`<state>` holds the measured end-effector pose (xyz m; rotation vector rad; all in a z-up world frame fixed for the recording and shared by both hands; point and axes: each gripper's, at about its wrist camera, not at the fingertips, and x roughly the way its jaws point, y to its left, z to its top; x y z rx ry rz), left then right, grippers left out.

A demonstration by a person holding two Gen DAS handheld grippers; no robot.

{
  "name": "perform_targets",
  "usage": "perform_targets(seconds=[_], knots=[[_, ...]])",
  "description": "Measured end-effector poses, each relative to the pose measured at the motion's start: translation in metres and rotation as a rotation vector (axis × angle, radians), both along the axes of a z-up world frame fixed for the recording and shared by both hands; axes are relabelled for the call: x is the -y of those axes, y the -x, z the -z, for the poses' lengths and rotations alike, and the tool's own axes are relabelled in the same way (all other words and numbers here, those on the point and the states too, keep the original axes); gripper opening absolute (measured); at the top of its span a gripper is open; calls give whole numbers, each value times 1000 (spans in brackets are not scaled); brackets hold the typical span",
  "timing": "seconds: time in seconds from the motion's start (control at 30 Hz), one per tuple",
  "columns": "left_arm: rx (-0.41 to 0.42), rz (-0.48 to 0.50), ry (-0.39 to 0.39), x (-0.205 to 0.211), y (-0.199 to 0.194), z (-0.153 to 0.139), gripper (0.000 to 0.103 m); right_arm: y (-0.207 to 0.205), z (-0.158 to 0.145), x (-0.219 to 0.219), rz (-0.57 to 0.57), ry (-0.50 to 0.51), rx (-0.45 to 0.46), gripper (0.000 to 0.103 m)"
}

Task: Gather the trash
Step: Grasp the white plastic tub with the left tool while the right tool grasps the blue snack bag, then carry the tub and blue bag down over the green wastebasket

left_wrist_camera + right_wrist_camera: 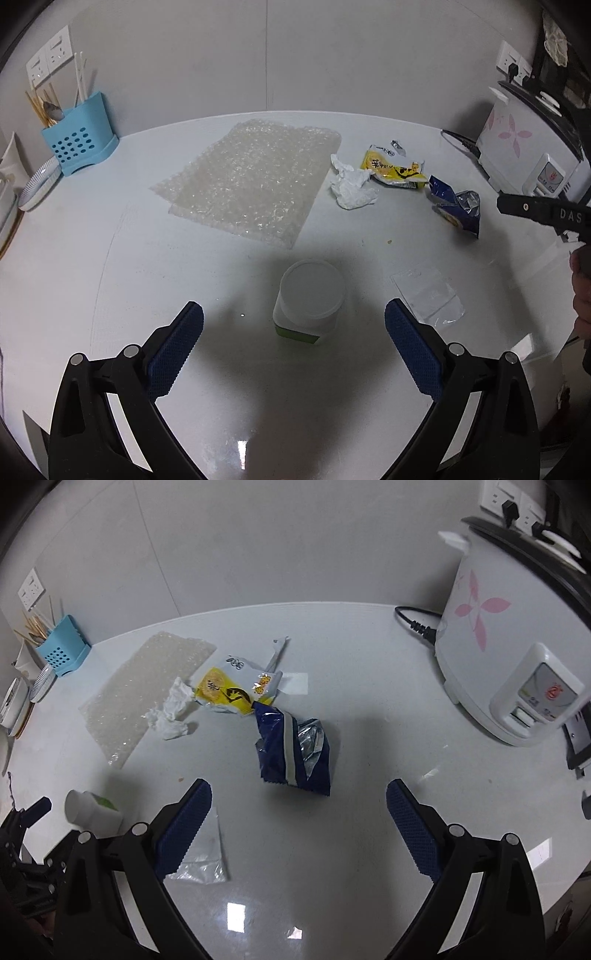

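Left wrist view: left gripper [294, 354] wide open, empty; white round-lidded plastic jar [309, 301] between fingertips, base hidden. Right gripper [299, 834] wide open, empty; crumpled blue foil wrapper [293, 751] ahead; clear plastic film [205, 853] partly hidden behind left finger.

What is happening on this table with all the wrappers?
A person is holding two grabbers and tidying up trash, but nothing is picked up yet. The left gripper is open, lined up with a small white cup. The right gripper is open too, facing a blue snack bag. A yellow wrapper, a crumpled tissue, a clear plastic piece and a bubble wrap sheet lie on the table, near a rice cooker.
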<state>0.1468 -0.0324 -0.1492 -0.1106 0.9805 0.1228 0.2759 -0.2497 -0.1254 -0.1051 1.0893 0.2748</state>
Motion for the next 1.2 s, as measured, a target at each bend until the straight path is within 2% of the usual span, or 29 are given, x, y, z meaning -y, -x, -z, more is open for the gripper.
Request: perform_targets(seconds=[0.17,0.23,0.3,0.4,0.57,0.6,0.63,0.73,0.77,0.83,0.87,0.97,1.0,1.2], knots=[[-15,6,2,3,-12,15,93,-30,23,-2,20,-6,-76,92],[-40,1,3,3,-16,21,85,-43,31,-4,27,-18,-116,92],[-45,-2,21,2,-18,24,82,-53,40,-6,34,-31,-164,92],[-57,-4,11,2,-21,28,71,-66,53,-6,60,-58,-233,91],[-60,-10,11,0,-26,29,56,-78,67,-9,78,-50,-290,81],[-63,-3,14,1,-27,29,47,-79,70,-11,75,-47,-298,78],[-66,3,13,1,-27,28,43,-80,72,-12,77,-42,-308,74],[-59,4,17,1,-28,25,43,-81,73,-16,85,-15,-302,65],[-55,1,14,1,-27,23,43,-81,73,-16,83,-1,-298,56],[-50,-3,17,0,-27,20,43,-80,72,-18,73,19,-300,49],[-48,-4,20,0,-27,18,42,-80,71,-18,70,10,-302,41],[-38,-7,16,2,-26,12,42,-78,68,-19,65,6,-299,30],[-35,-11,16,3,-25,10,42,-77,67,-18,61,7,-296,22],[-23,-52,13,6,-17,-2,42,-63,57,-8,51,-15,-261,20]])
